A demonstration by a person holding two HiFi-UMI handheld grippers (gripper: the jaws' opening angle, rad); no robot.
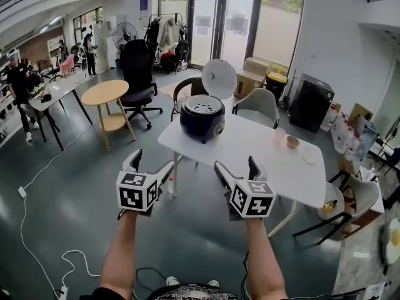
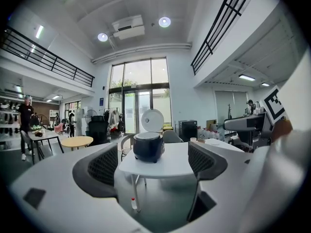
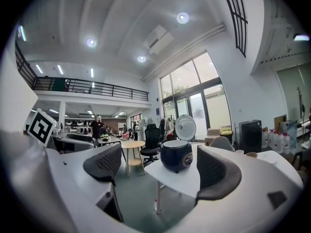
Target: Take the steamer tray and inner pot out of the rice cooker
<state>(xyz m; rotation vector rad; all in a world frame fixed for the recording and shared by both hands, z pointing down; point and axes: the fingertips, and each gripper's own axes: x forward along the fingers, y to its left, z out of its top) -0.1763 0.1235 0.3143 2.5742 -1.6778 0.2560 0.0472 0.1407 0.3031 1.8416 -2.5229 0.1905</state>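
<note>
**Rice cooker (image 1: pixel 202 119) open on the counter (image 1: pixel 250 152), both claws spread and empty**

Head view: the rice cooker stands at the far left end of the white counter, with its lid (image 1: pixel 219 79) tipped up behind it. The perforated steamer tray (image 1: pixel 202 107) sits in its mouth, and the inner pot beneath is hidden. A small bowl (image 1: pixel 292 142) rests further right on the counter. The left claw (image 1: pixel 150 164) and right claw (image 1: pixel 236 165) are held side by side over the floor, near the counter's near edge and well apart from the cooker. Beyond stand a round wooden table (image 1: pixel 105 92) and a black office chair (image 1: pixel 139 74).

Left gripper view: the left claw (image 2: pixel 154 164) has its jaws spread wide, with nothing between the pads. The rice cooker (image 2: pixel 148 146) shows through the gap, far off on the counter, lid raised.

Right gripper view: the right claw (image 3: pixel 158 166) is likewise spread and pinches nothing. The rice cooker (image 3: pixel 176 155) stands beyond the gap, nearer the right-hand jaw, on the counter's corner.
</note>
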